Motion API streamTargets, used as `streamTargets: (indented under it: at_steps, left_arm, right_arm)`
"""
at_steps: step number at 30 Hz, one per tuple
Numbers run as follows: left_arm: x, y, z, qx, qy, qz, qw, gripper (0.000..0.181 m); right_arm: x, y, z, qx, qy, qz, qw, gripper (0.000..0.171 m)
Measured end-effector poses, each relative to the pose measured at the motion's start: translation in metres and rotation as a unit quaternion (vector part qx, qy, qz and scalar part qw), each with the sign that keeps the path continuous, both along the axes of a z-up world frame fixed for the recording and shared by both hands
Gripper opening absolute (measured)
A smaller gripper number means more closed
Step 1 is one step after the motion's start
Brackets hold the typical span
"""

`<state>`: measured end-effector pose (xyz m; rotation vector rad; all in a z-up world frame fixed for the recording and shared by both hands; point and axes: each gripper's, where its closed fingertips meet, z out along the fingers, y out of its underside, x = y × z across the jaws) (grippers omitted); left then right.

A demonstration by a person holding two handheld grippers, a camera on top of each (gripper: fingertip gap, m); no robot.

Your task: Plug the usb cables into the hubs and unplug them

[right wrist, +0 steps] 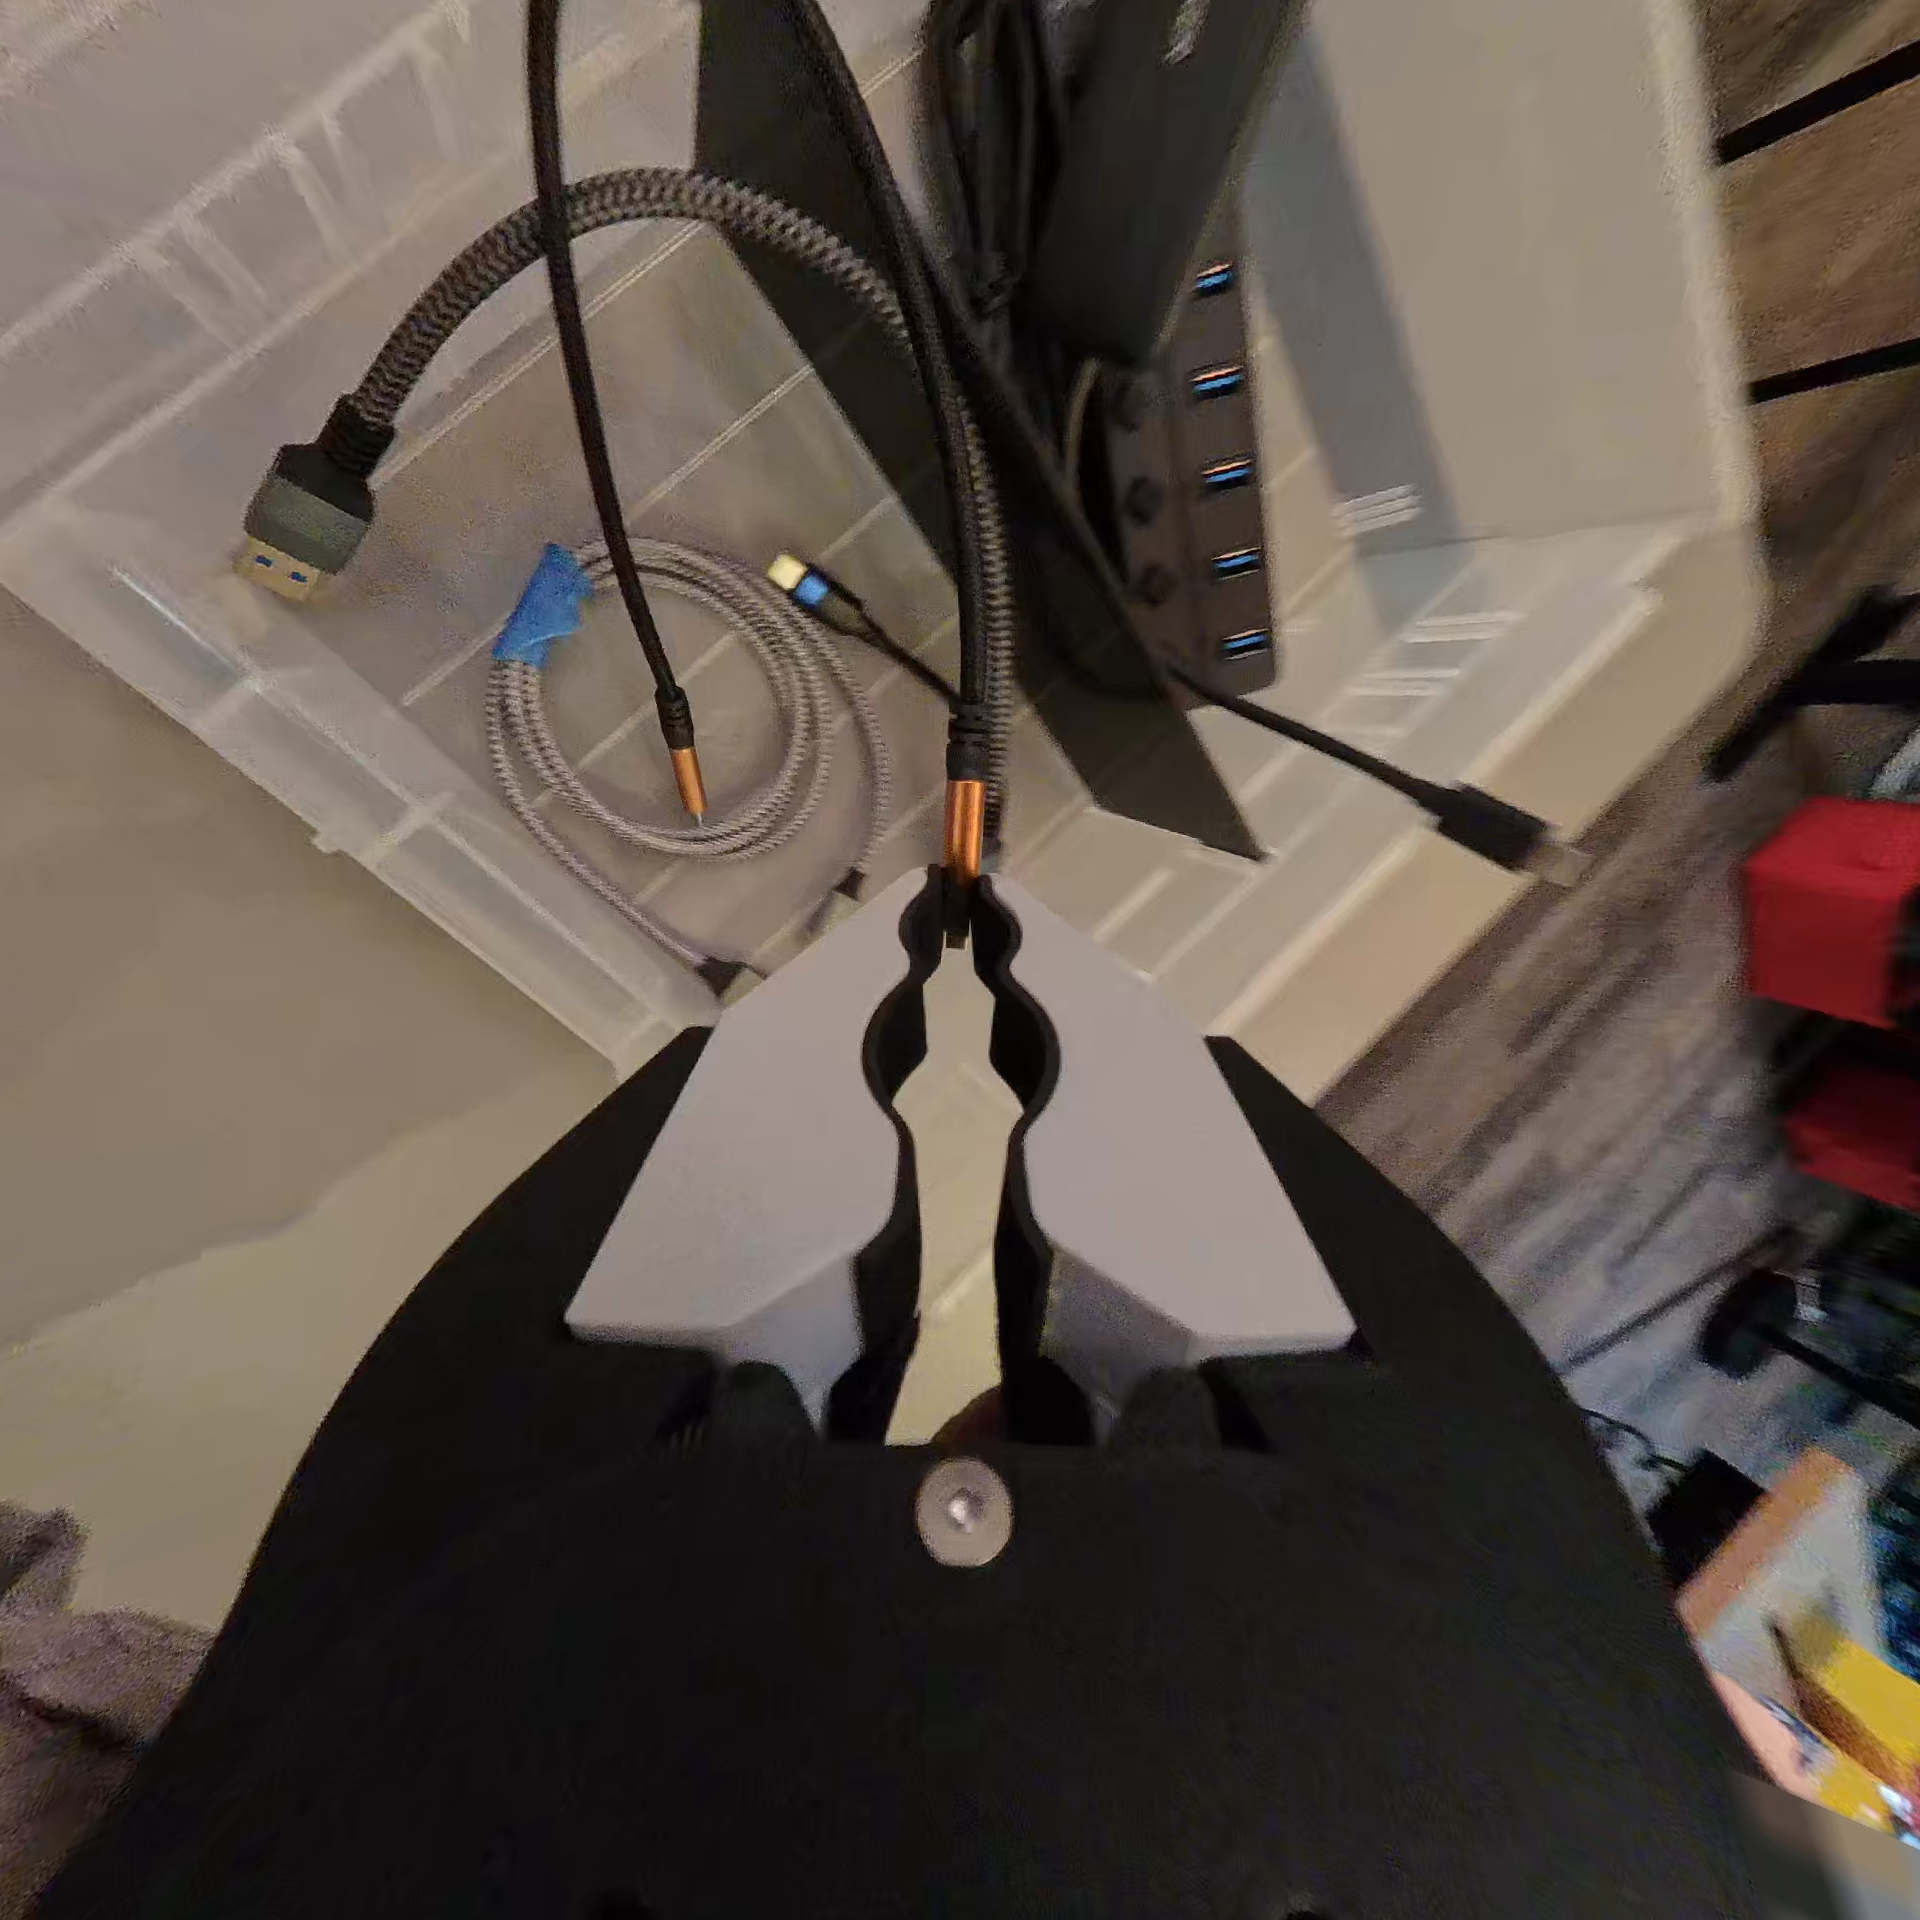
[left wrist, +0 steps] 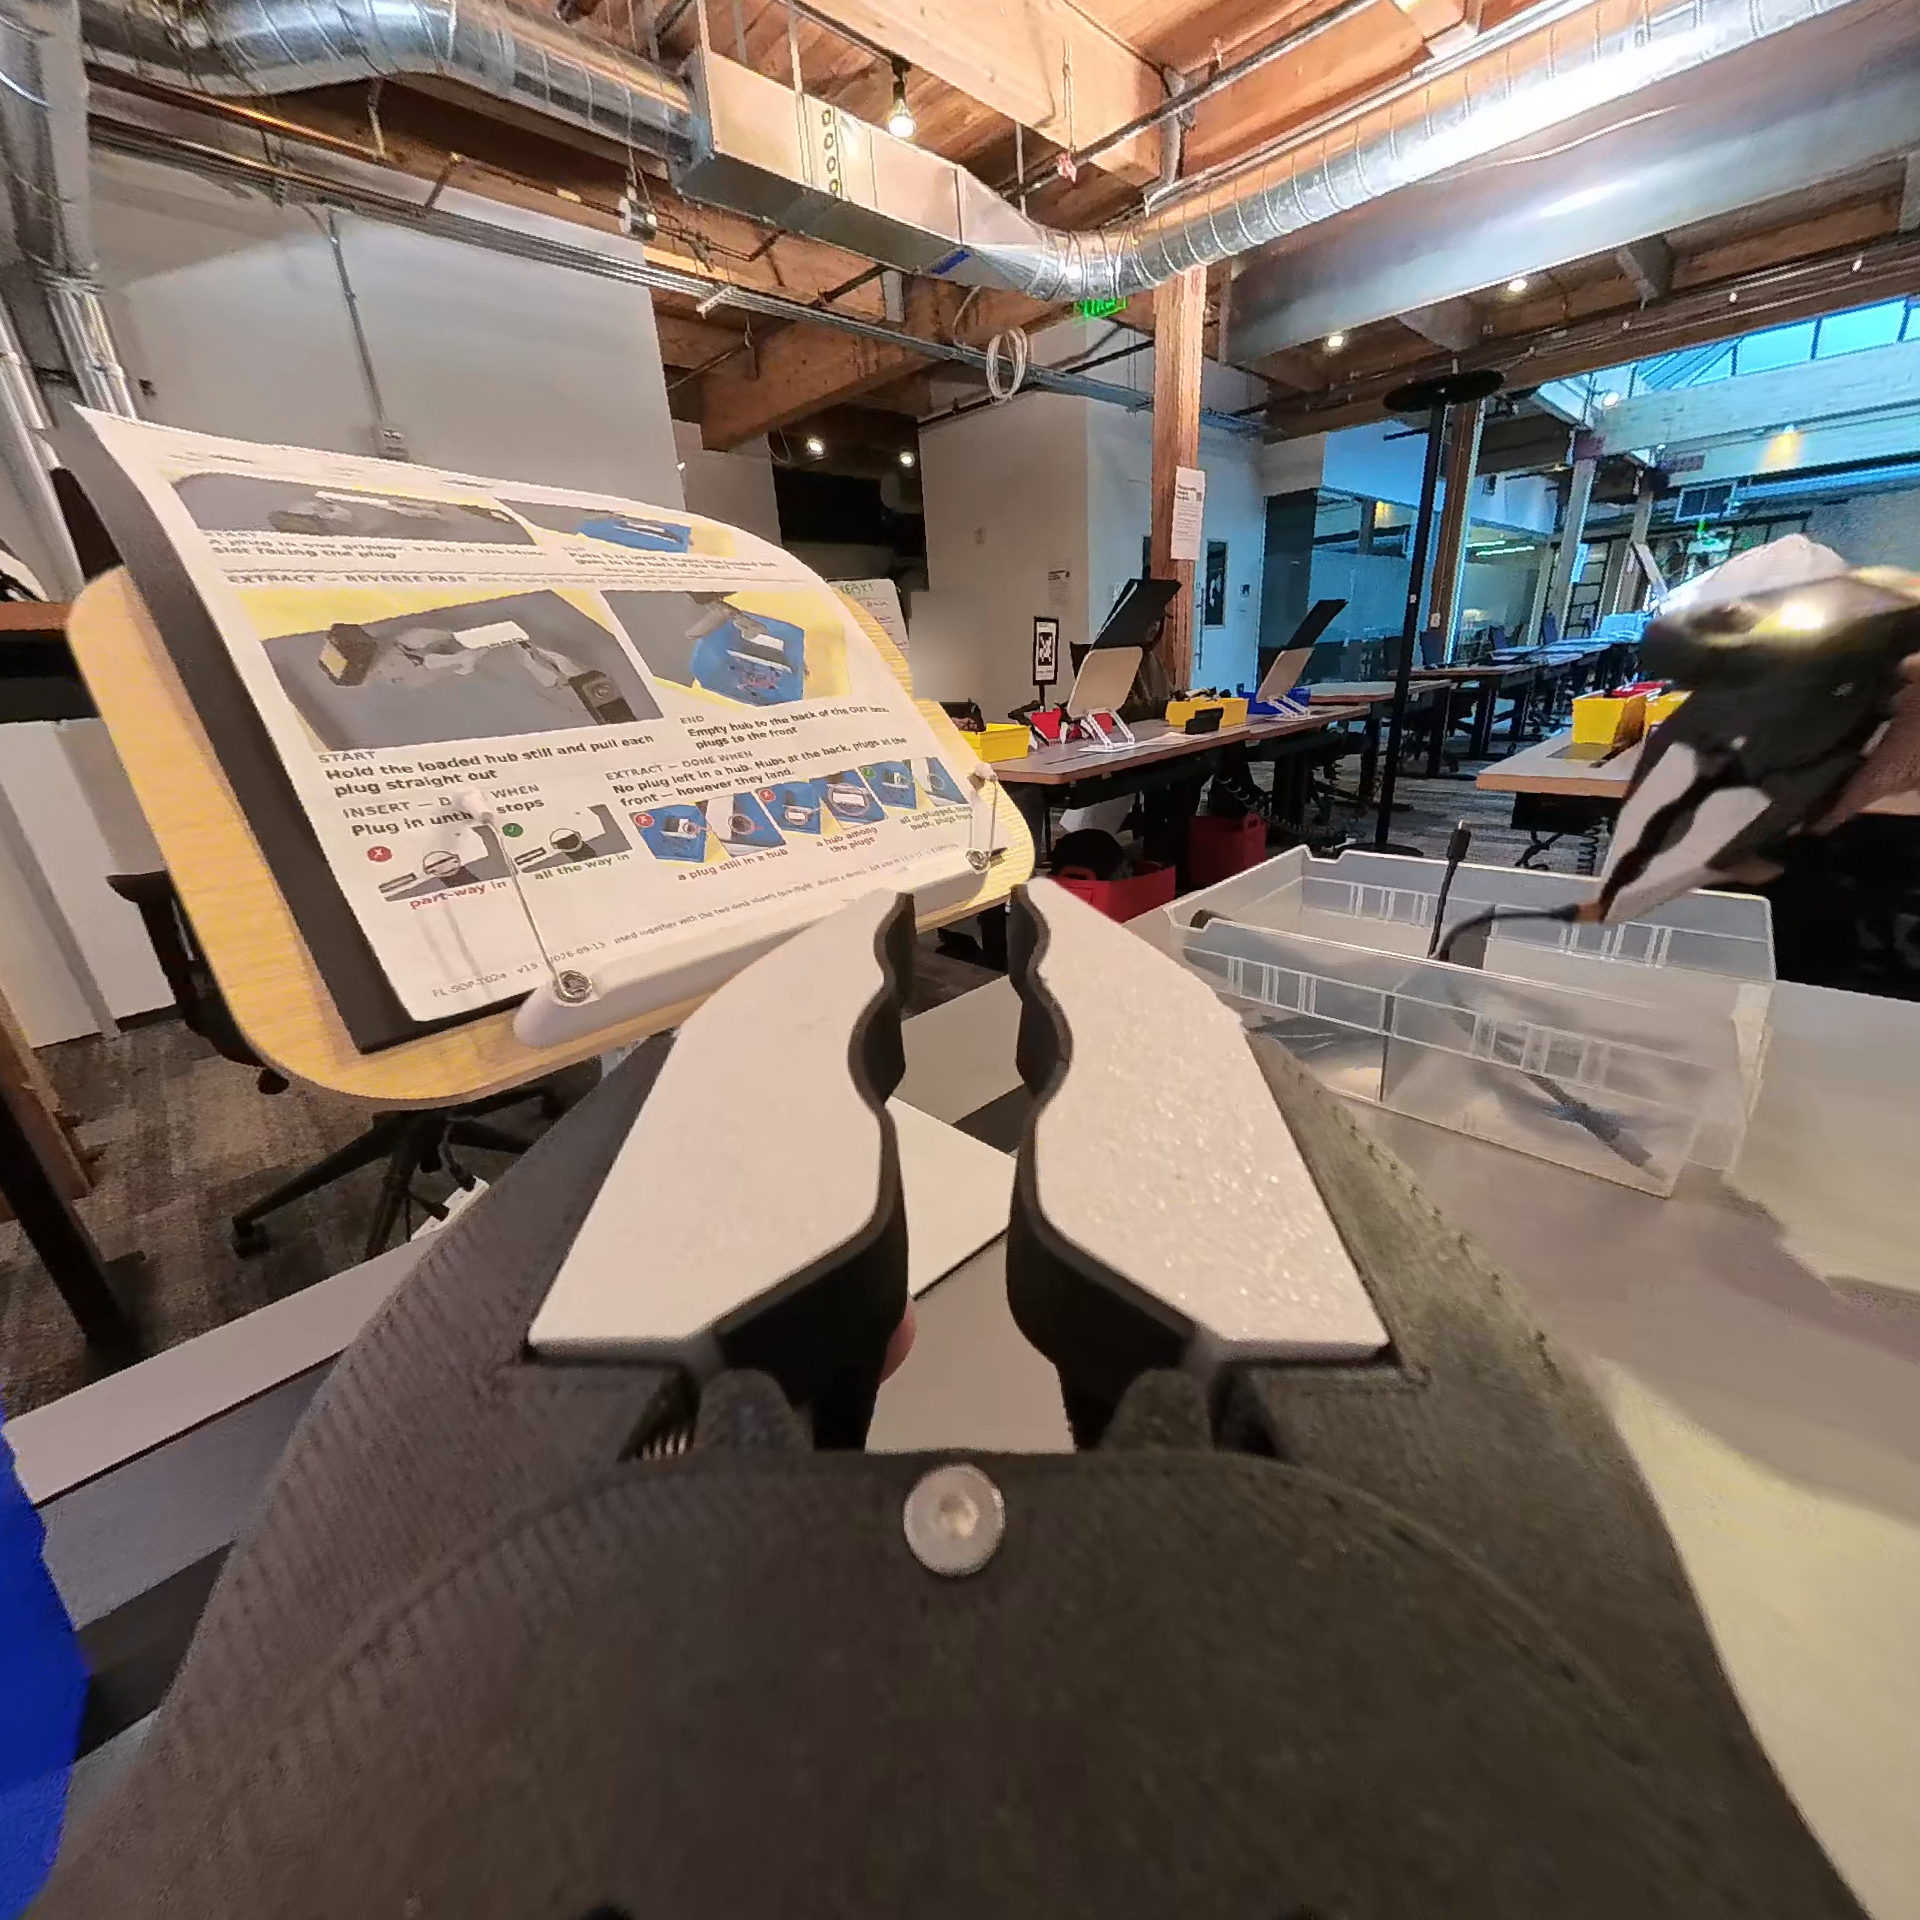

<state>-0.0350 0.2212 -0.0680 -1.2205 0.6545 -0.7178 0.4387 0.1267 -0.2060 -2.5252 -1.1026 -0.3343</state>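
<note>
Copper-collared cable plug (right wrist: 963,828) sits pinched in right gripper (right wrist: 961,894) jaws; left gripper (left wrist: 961,914) jaws gape empty. Next: grab the hub (right wrist: 1210,468).

table (left wrist: 1714,1299): pale grey | on it: clear divided bin (left wrist: 1475,997), document stand (left wrist: 312,997)

Left tongs (left wrist: 961,914) parted, empty; right tongs (left wrist: 1621,894) over clear bin (left wrist: 1558,1029).
</note>
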Motion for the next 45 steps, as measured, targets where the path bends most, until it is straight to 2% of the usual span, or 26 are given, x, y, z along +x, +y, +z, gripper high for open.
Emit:
streamTargets:
  at_steps: [5,7,8,12,14,16,18,22,26,28,32,36,37,38,40,42,45]
  left_arm:
    - [-0.001,0.003,-0.003,-0.003,0.005,0.002,1.0,0.018]
    - [0.0,0.004,-0.004,0.0,0.012,0.005,1.0,0.018]
    - [0.0,0.004,-0.004,0.001,0.017,0.006,1.0,0.019]
    - [0.001,0.004,-0.001,0.027,0.063,0.03,0.997,0.028]
    - [-0.002,0.002,0.007,0.057,0.1,0.053,0.992,0.033]
    - [-0.008,0.001,0.017,0.076,0.134,0.075,0.985,0.039]
    - [-0.018,0.003,0.028,0.086,0.168,0.098,0.977,0.043]
    - [-0.055,0.012,0.047,0.095,0.218,0.156,0.959,0.044]
    - [-0.099,0.023,0.058,0.049,0.251,0.188,0.948,0.05]
    - [-0.124,0.034,0.058,0.017,0.269,0.199,0.942,0.053]
    - [-0.193,0.055,0.032,-0.045,0.368,0.259,0.892,0.07]
    - [-0.282,0.062,-0.02,-0.129,0.41,0.315,0.846,0.079]
    - [-0.303,0.064,-0.035,-0.157,0.404,0.323,0.841,0.081]
    - [-0.321,0.065,-0.051,-0.183,0.392,0.328,0.84,0.083]
    - [-0.348,0.066,-0.08,-0.224,0.368,0.328,0.841,0.086]
    - [-0.364,0.064,-0.1,-0.25,0.345,0.324,0.845,0.089]
    - [-0.373,0.062,-0.116,-0.263,0.324,0.322,0.85,0.088]
  right_arm:
    - [0.003,0.002,-0.046,-0.08,0.004,-0.037,0.996,0.03]
    - [0.003,0.003,-0.048,-0.087,0.011,-0.058,0.994,0.061]
    - [0.004,0.003,-0.044,-0.08,0.012,-0.063,0.995,0.069]
    - [0.005,0.018,0.002,0.03,0.023,-0.066,0.997,0.068]
    - [0.027,0.025,0.029,0.098,-0.004,-0.105,0.99,0.062]
    - [0.045,0.029,0.043,0.14,0.008,-0.152,0.978,0.06]
    - [0.066,0.027,0.039,0.149,0.017,-0.197,0.969,0.055]
    - [0.091,0.015,0.011,0.112,0.033,-0.248,0.962,0.067]
    - [0.097,0.011,0.002,0.092,0.038,-0.267,0.958,0.068]
    - [0.093,0.019,0.0,0.086,0.044,-0.25,0.963,0.064]
    - [0.09,0.026,0.003,0.065,0.074,-0.22,0.971,0.075]
    - [0.088,0.017,-0.009,0.024,0.114,-0.202,0.972,0.07]
    - [0.083,0.016,-0.012,0.017,0.137,-0.201,0.97,0.067]
    - [0.081,0.016,-0.012,0.023,0.157,-0.205,0.966,0.055]
    - [0.075,0.014,-0.011,0.033,0.183,-0.2,0.962,0.055]
    - [0.068,0.013,-0.005,0.051,0.215,-0.196,0.955,0.07]
    - [0.05,0.008,-0.003,0.055,0.268,-0.188,0.943,0.071]
